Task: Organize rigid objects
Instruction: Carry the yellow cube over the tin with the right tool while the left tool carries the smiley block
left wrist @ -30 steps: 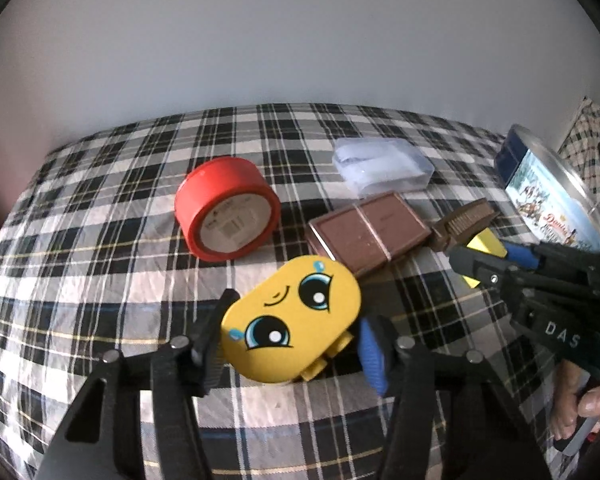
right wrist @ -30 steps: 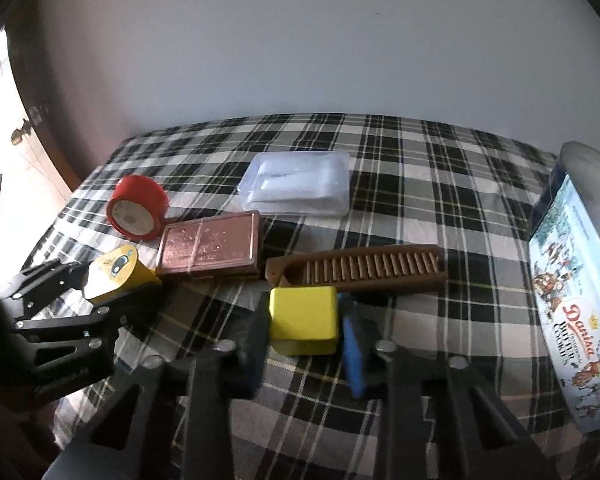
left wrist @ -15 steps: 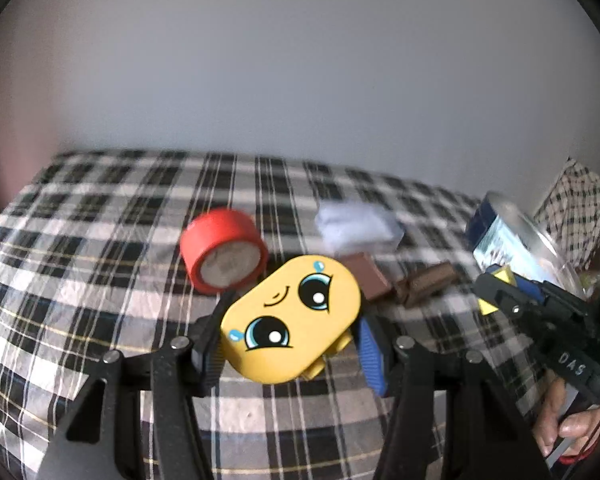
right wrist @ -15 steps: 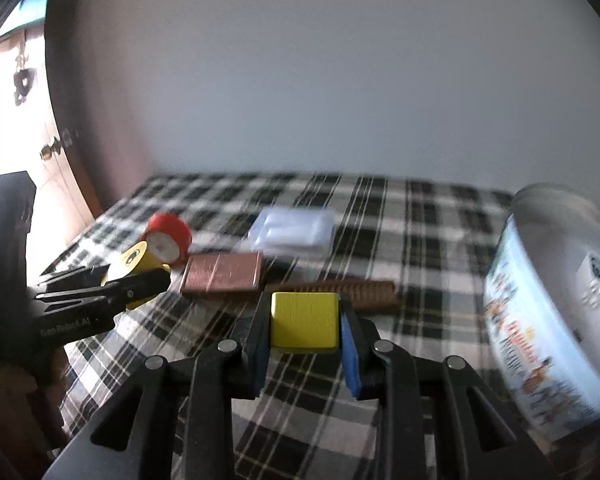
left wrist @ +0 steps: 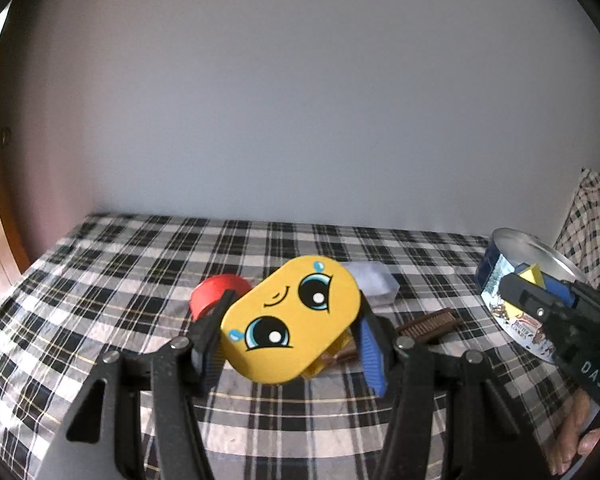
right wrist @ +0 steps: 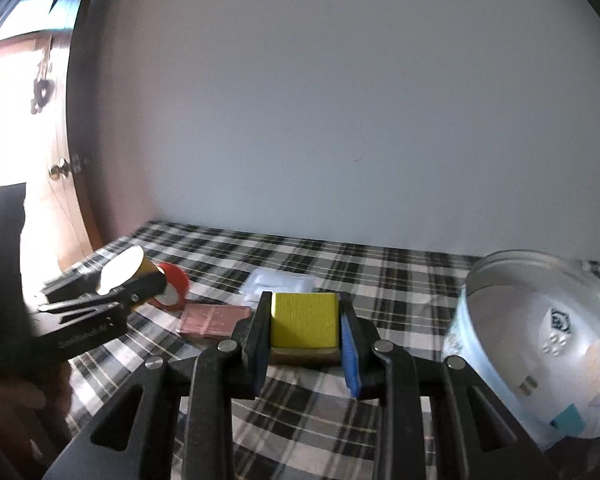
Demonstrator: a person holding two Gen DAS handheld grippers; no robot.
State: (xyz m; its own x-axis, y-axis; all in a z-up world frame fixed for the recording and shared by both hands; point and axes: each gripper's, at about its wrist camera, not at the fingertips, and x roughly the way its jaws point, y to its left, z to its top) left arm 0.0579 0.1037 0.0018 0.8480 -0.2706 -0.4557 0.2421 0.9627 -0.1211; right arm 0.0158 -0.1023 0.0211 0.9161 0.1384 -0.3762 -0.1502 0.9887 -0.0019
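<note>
Gripping toy and block: tongs

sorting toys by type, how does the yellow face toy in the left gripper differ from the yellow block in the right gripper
The yellow face toy is a rounded oval; the yellow block is square with flat sides. The face toy carries printed cartoon eyes and blue drops; the block's visible faces are plain. The face toy sits tilted between the left gripper's fingers; the block sits square in the right gripper. Both are yellow, clamped and held above the plaid cloth.

Tape roll, flat case and comb left of tin, on cloth.
</note>
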